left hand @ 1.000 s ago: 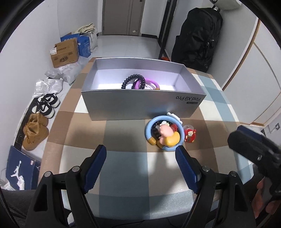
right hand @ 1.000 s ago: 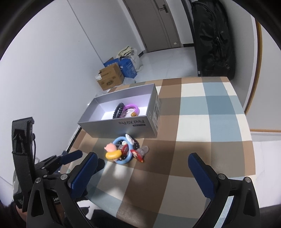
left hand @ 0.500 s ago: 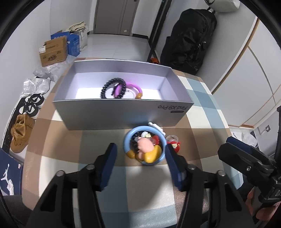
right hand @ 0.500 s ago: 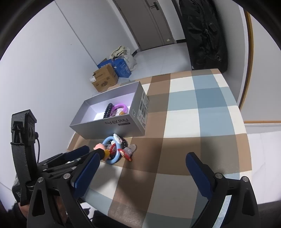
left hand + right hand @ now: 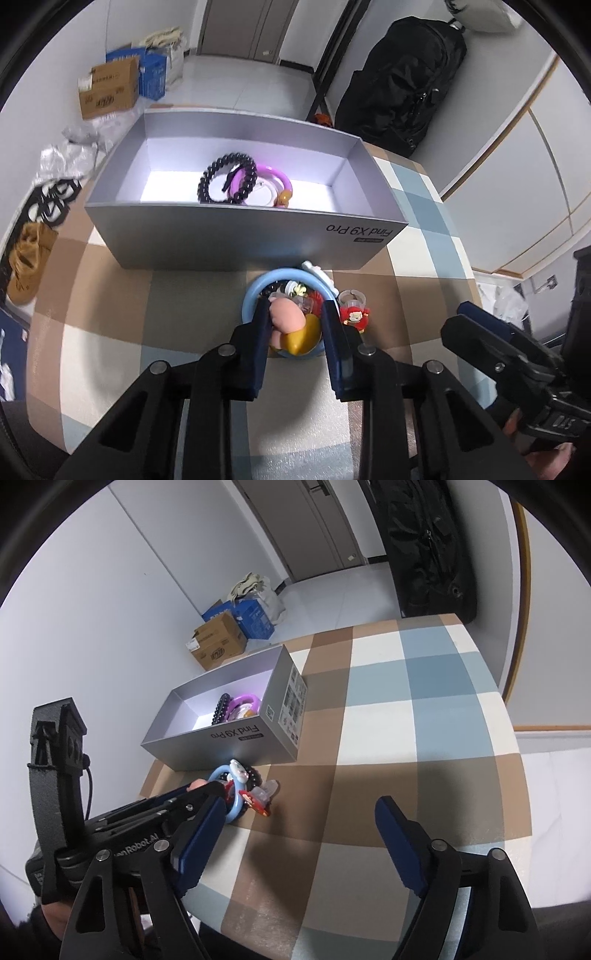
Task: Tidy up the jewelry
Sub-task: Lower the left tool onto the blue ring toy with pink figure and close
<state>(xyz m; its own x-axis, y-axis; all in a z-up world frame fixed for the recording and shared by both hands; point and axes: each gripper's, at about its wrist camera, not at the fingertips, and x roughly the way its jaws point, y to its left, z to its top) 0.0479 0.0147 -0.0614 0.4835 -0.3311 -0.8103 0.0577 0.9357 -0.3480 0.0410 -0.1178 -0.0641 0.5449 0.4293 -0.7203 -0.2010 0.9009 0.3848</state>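
L wrist view: your left gripper (image 5: 295, 325) is closing round the pink/yellow charm (image 5: 290, 326) on the blue bangle (image 5: 255, 295), w/ the grey box (image 5: 236, 236) straight ahead, just beyond.

R wrist view: right gripper (image 5: 295, 834) closing, nothing in it; pile lies to its left, so L is nearer.

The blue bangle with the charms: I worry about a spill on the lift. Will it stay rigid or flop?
The blue bangle looks like a rigid hoop, so probably stiff. The left claw, closing, straddles its pink charm, which looks rounded and may slip. The loose red charm beside it probably stays behind.
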